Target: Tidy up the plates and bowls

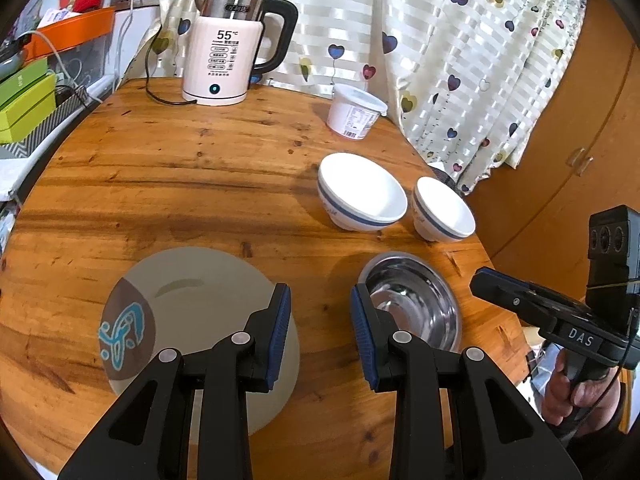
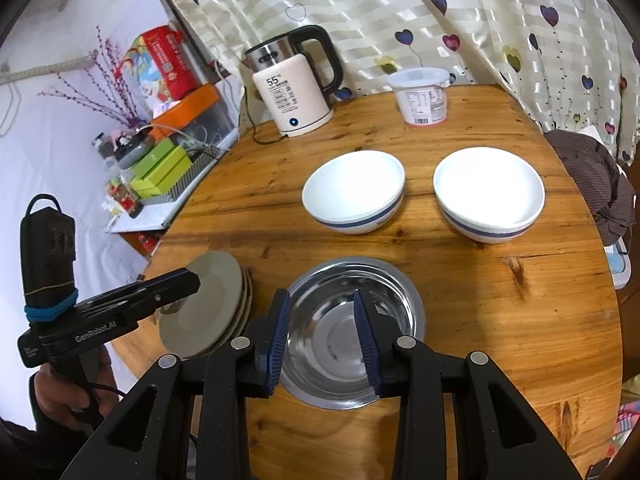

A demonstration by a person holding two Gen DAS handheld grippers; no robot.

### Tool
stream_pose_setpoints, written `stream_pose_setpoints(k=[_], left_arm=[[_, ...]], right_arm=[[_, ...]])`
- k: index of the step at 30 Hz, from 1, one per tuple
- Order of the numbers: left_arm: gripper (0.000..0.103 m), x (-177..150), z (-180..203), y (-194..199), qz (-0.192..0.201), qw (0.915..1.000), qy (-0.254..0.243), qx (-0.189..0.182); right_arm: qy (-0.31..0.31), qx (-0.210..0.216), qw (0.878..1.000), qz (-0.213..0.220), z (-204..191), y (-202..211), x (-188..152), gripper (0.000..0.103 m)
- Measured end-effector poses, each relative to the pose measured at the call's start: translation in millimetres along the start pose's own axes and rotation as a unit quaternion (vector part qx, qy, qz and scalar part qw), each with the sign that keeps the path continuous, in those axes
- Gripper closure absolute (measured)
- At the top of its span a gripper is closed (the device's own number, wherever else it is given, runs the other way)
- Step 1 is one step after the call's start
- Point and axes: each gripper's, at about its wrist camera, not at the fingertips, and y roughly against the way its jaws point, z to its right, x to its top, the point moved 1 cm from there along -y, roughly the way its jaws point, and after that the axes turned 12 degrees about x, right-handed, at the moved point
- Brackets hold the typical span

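A steel bowl [image 2: 324, 344] sits near the front of the round wooden table [image 2: 500, 320]. My right gripper [image 2: 320, 294] hovers over it, open, its left pad above the bowl's left rim and its right pad above the inside. Behind stand two white bowls with a blue band [image 2: 354, 196] [image 2: 488, 196], apart from each other. A stack of grey plates [image 1: 192, 280] lies left of the steel bowl [image 1: 416, 300]; the top plate has a brown patch with a blue drawing. My left gripper [image 1: 320, 288] is open above bare wood between the plates and the steel bowl.
A white electric kettle [image 1: 228, 48] with its cord and a white lidded tub [image 1: 356, 110] stand at the table's back edge before a heart-patterned curtain. A cluttered shelf with green boxes [image 2: 160, 172] is to the left. A dark cloth [image 2: 592, 180] hangs at the right edge.
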Motion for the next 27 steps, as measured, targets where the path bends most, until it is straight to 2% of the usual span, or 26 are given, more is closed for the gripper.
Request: stream_pose_setpoints(k=[11,27], left_arm=[[0.071,14,7,-10,-0.004,0.9999,-0.005,-0.014],[0.071,38,10,-31,-0.025,0.9994,0.005,-0.025]], right_arm=[[-0.010,-0.011,1.000,0.005,13,1,8,0.077],[-0.058,0.000,0.998,0.012,36,-11,27,0.077]])
